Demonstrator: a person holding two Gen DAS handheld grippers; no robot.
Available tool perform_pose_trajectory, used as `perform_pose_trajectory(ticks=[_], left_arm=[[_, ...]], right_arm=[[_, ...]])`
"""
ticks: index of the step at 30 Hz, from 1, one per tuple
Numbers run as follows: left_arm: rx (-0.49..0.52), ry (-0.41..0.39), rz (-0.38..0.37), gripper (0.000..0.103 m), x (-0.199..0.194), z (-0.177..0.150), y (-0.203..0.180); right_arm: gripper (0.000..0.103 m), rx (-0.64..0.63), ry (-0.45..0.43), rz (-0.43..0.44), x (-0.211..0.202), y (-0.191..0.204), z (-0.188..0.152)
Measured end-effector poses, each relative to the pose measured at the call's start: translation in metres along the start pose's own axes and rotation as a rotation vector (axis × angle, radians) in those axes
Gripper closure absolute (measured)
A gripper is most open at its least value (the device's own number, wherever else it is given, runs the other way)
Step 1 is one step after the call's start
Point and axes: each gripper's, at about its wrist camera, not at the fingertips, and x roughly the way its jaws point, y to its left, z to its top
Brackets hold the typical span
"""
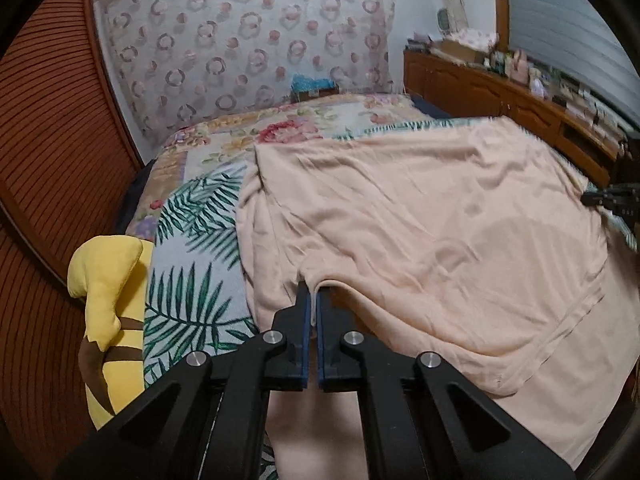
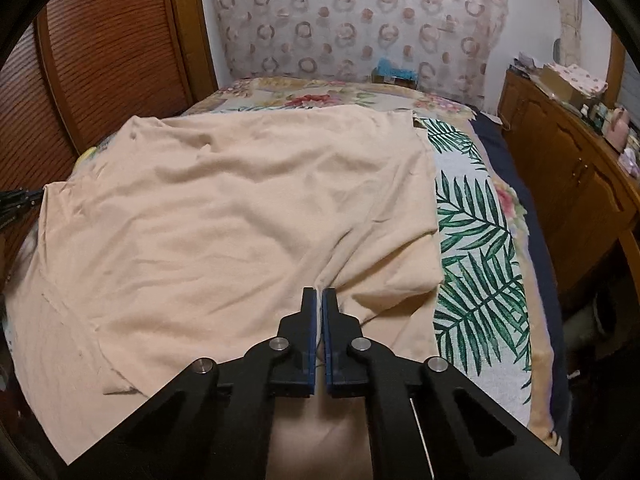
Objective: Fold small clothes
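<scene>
A peach t-shirt (image 1: 420,216) lies spread on the bed; it also shows in the right wrist view (image 2: 224,216). My left gripper (image 1: 313,286) is shut on the shirt's near edge, pinching a fold of fabric between its blue pads. My right gripper (image 2: 321,292) is shut on the shirt's near edge at the other side, with cloth bunched at its tips. Each gripper shows at the edge of the other's view, the right one in the left wrist view (image 1: 612,200) and the left one in the right wrist view (image 2: 18,202).
The bed carries a palm-leaf and floral cover (image 2: 476,240). A yellow plush toy (image 1: 112,304) lies at the bed's left edge. A wooden cabinet (image 2: 568,184) with clutter stands on the right. A louvred wooden door (image 1: 56,152) is on the left. A patterned curtain (image 1: 248,40) hangs behind.
</scene>
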Motion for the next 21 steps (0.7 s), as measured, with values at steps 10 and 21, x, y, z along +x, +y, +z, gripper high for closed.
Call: perform_pose_trajectory(ticks=[10,21], left_arm=[[-0.035,-0.153,-0.038,0.100,-0.064,0.010,0.001],[-0.065,-0.205,-0.075,0.100,-0.135,-0.045,-0.002]], right_arm=[[0.102,-0.010,-0.177,0.013,-0.070,0.003,0.011],[0.102,-0.078,-0.227,0.065,-0.148,0.014,-0.038]])
